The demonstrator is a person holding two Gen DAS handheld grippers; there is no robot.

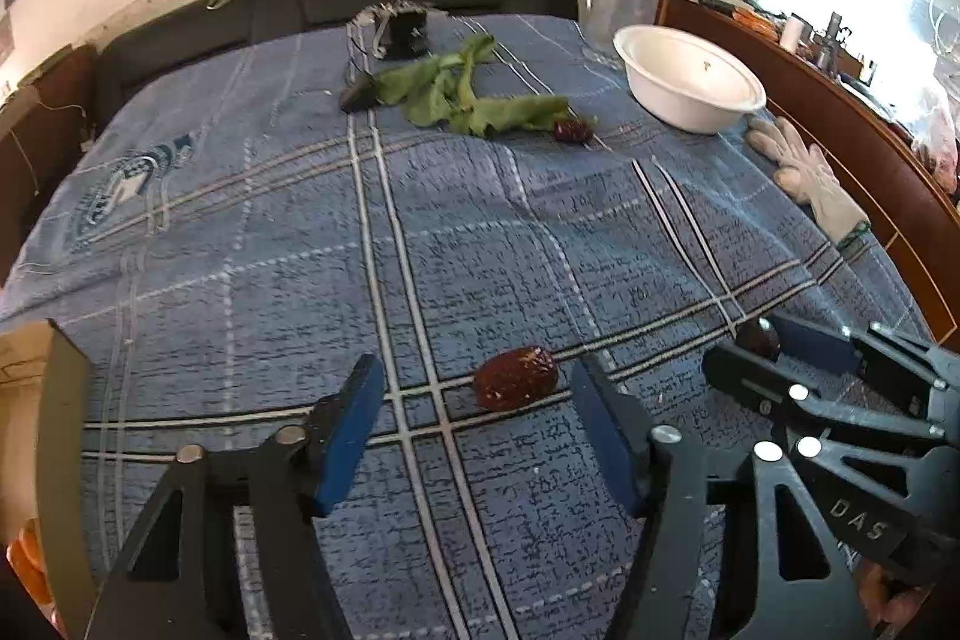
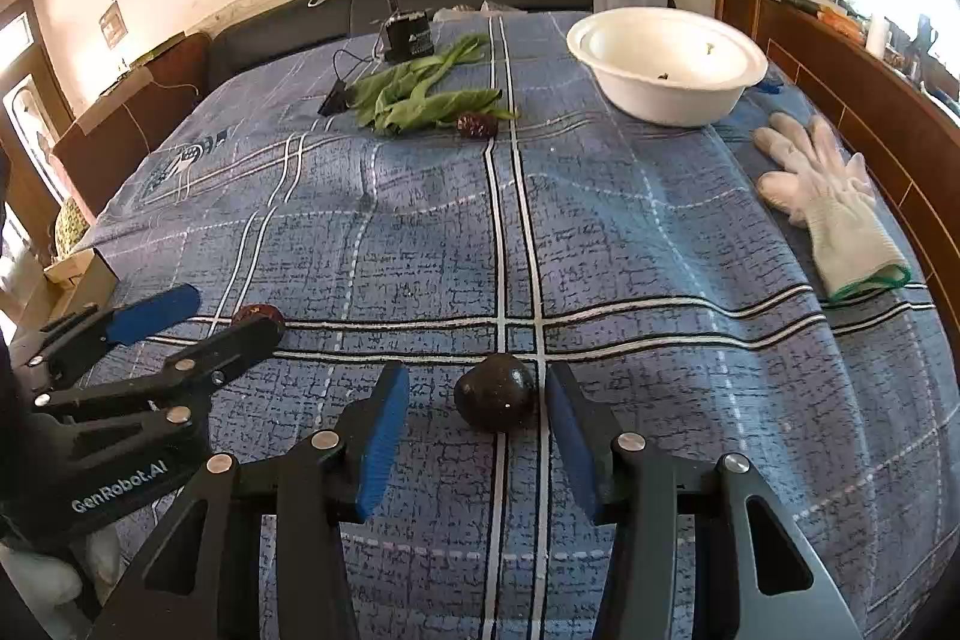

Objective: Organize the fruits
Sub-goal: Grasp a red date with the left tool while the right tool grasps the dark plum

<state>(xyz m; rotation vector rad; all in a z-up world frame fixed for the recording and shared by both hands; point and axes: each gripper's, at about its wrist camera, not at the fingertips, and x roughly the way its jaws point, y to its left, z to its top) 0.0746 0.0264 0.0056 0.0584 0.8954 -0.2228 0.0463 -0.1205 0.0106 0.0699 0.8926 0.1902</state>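
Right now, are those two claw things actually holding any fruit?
No. The left gripper is open around a reddish fruit, the right gripper open around a dark round fruit; neither is clamped.

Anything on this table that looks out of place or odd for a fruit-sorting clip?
A white work glove lies flat near the right edge of the blue plaid cloth, beside the white bowl. Loose green leaves sprawl at the far side, against a small black device with trailing wires. Nothing looks spilled or broken.
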